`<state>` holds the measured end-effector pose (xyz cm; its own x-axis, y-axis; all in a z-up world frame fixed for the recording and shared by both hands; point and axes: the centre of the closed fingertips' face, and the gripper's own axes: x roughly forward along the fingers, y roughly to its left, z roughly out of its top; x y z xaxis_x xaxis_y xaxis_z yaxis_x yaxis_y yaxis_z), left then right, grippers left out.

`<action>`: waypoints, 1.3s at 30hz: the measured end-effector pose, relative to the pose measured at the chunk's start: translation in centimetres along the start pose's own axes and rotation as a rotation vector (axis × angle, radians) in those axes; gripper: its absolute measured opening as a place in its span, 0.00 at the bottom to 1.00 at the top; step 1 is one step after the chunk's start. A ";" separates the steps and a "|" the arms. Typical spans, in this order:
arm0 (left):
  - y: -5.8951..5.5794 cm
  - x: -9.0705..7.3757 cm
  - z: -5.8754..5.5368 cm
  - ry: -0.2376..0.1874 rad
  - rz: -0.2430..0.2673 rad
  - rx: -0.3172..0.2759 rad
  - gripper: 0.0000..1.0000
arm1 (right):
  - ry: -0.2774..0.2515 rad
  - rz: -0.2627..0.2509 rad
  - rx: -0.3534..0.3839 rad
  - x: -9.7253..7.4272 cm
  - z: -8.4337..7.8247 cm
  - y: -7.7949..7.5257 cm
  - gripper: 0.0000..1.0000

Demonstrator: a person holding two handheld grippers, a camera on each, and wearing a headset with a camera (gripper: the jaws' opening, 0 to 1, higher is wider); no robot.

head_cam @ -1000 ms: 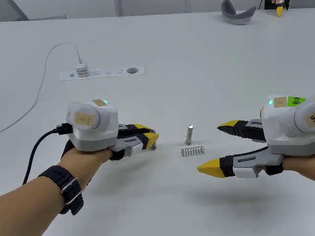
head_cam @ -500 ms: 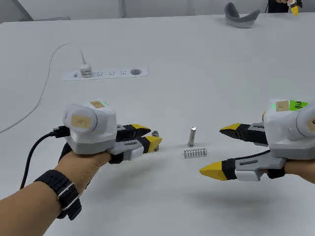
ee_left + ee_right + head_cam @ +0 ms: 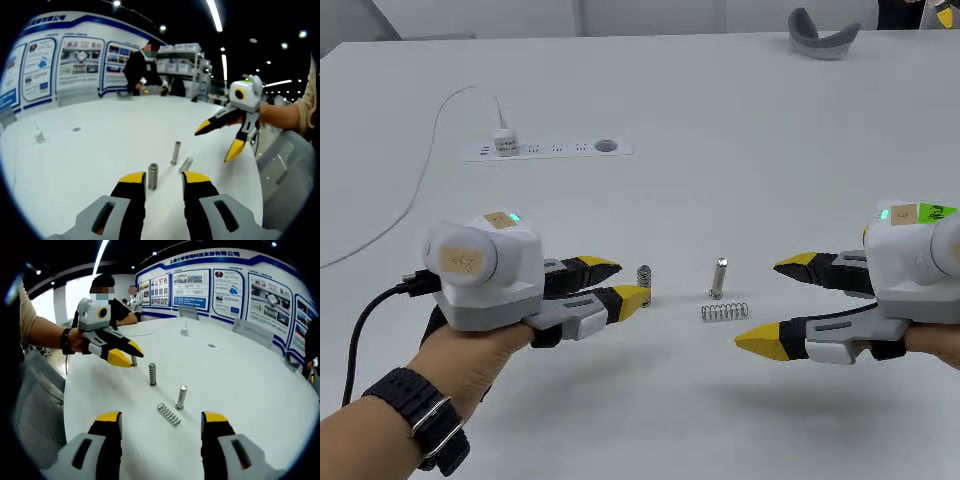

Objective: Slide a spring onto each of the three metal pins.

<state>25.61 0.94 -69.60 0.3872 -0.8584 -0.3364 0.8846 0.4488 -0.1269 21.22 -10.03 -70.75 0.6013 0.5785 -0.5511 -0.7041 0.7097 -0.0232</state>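
Observation:
On the white table [image 3: 720, 150] a short metal pin with a spring on it [image 3: 643, 281] stands upright, just ahead of my open left gripper [image 3: 617, 280]. A bare metal pin [image 3: 719, 278] stands to its right, and a loose spring [image 3: 724, 312] lies flat in front of it. My right gripper [image 3: 772, 302] hovers wide open to the right of both. In the left gripper view the sprung pin [image 3: 153, 176] stands just beyond the jaw tips. In the right gripper view the loose spring [image 3: 168, 414] lies between the open jaws, and a second sprung pin [image 3: 133, 360] shows behind the left gripper [image 3: 127, 354].
A white power strip [image 3: 545, 150] with a plug and a cable lies at the back left. A grey curved object [image 3: 823, 35] sits at the far edge. People stand or sit at the table's far side [image 3: 145, 70]. A mesh chair back [image 3: 35, 405] is beside the table.
My left gripper has opened, let go of the spring now standing on its pin, and drawn back to the left. The right gripper has stayed open in about the same place.

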 end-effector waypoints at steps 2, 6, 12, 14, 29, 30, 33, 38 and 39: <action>-0.2 -0.1 0.0 -0.001 -0.001 0.000 0.28 | 0.003 -0.002 -0.003 0.0 0.0 -0.1 0.64; -0.6 -0.5 -0.2 -0.002 -0.003 -0.001 0.29 | 0.012 -0.006 -0.014 0.1 0.2 -0.3 0.62; -0.9 -1.4 -0.5 -0.007 0.000 -0.011 0.30 | 0.032 0.001 -0.039 0.4 0.3 -0.6 0.57; -0.9 -1.7 -0.9 -0.006 0.004 -0.019 0.30 | 0.036 0.004 -0.042 0.5 0.4 -0.7 0.55; -0.6 -4.2 -2.7 0.003 0.046 -0.056 0.29 | 0.125 0.059 -0.085 2.7 -1.1 -1.1 0.32; -0.6 -4.3 -2.8 0.003 0.046 -0.059 0.29 | 0.133 0.066 -0.085 2.8 -1.3 -1.1 0.32; -0.7 -4.5 -3.1 0.004 0.044 -0.063 0.29 | 0.157 0.080 -0.096 3.2 -1.8 -1.2 0.30; -0.7 -4.9 -3.7 0.007 0.047 -0.070 0.28 | 0.184 0.101 -0.115 3.8 -2.1 -1.2 0.27; -0.6 -4.9 -3.8 0.009 0.047 -0.071 0.28 | 0.186 0.104 -0.118 3.8 -2.1 -1.2 0.26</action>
<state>22.14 5.83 -71.37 0.4252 -0.8340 -0.3517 0.8447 0.5052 -0.1767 23.58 -9.51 -74.62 0.4512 0.5538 -0.6998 -0.8041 0.5924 -0.0496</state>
